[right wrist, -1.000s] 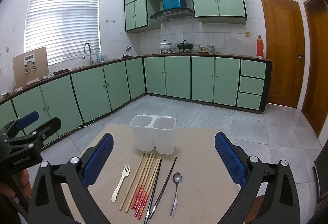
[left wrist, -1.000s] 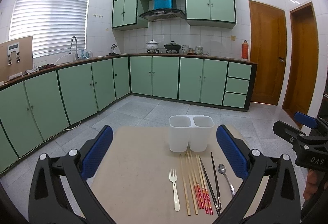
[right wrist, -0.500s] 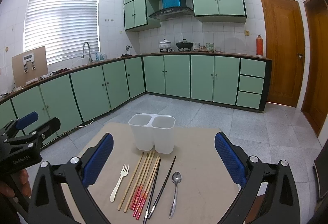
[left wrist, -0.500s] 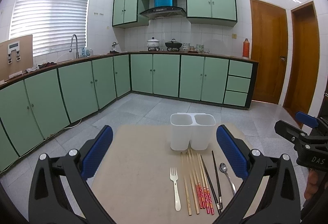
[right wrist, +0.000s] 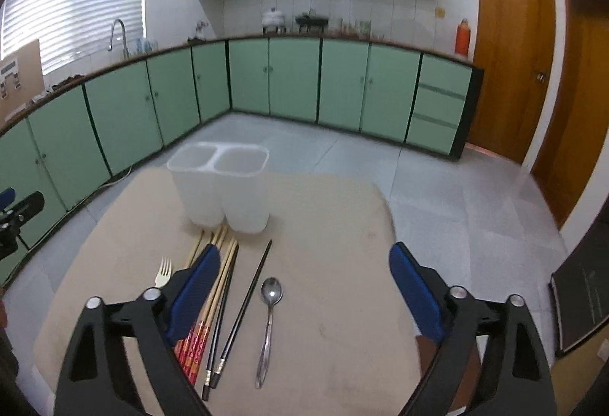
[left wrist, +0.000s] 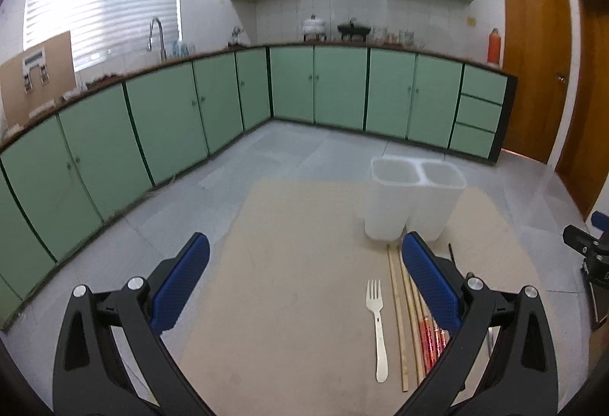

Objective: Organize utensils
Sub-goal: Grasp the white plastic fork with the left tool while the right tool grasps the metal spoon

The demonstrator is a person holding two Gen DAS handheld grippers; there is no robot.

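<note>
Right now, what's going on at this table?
A person holds a tool in each hand over the table; neither holds anything. The right tool, jaws just narrowing, hangs open above the spoon and black chopsticks. The left tool is open. The fork lies untouched; the white holder is empty.

Your tabletop [right wrist: 342, 359] was a plain tan board with rounded corners. Near its far edge stood a white two-compartment holder [right wrist: 219, 187], upright. Just in front of that, toward your near edge, the utensils lay side by side, lengthwise: a pale fork [left wrist: 377, 324] furthest left, then wooden chopsticks [left wrist: 397, 321], red-handled chopsticks [right wrist: 196, 343], black chopsticks [right wrist: 243, 305] and a metal spoon [right wrist: 269, 321] furthest right. You had the right half bare.
</note>
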